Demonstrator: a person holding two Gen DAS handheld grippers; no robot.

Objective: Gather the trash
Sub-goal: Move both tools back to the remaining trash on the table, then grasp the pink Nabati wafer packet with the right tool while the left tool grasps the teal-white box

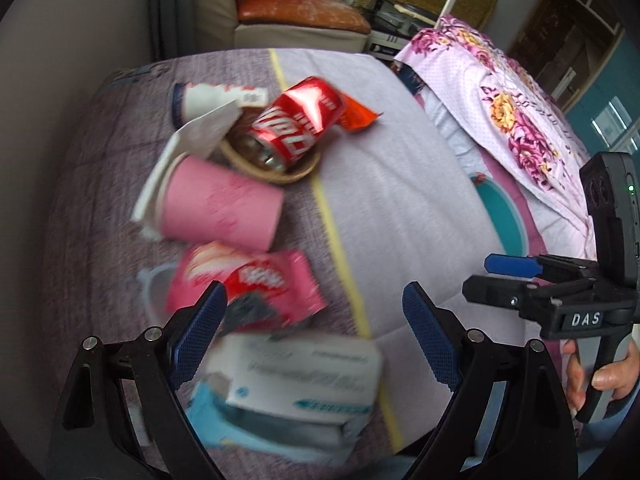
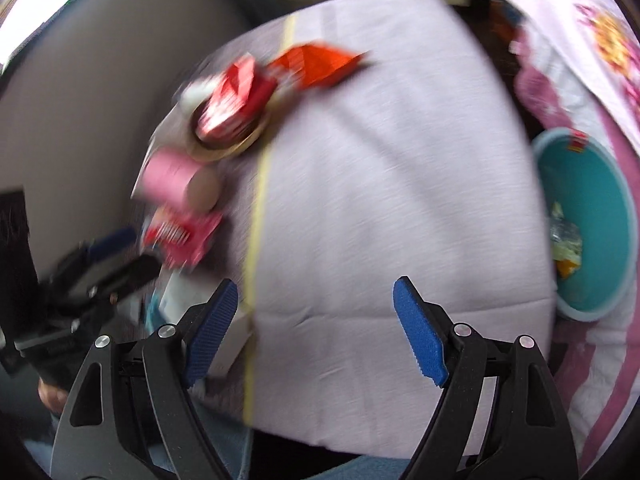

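- The trash lies in a cluster on what looks like a cloth-covered desk [image 1: 400,208], all of it on the far side of the yellow stripe [image 1: 332,216] from my right claw, so it sits ahead and to the left of that claw and directly ahead of my left one.
- Nearest my left claw [image 1: 316,336] is the white carton [image 1: 304,376], just below and between its spread tips; its long axis runs across the gap, so I judge it would have to be taken across its short side.
- Just beyond the carton lies the pink snack packet [image 1: 248,284], then the pink paper cup [image 1: 224,204] on its side, then the red can [image 1: 296,124] tipped in a small woven dish [image 1: 296,174], with an orange wrapper [image 1: 356,116] behind it.
- My left claw stands apart and holds nothing.
- My right claw [image 2: 316,332] also stands wide apart and empty, over bare cloth right of the stripe.
- The teal bin [image 2: 592,216] with scraps already inside lies to the right of my right claw, beside the desk, well apart from the pile.
- By my reckoning the left claw is the nearer to every piece, and the right is the nearer to the bin.
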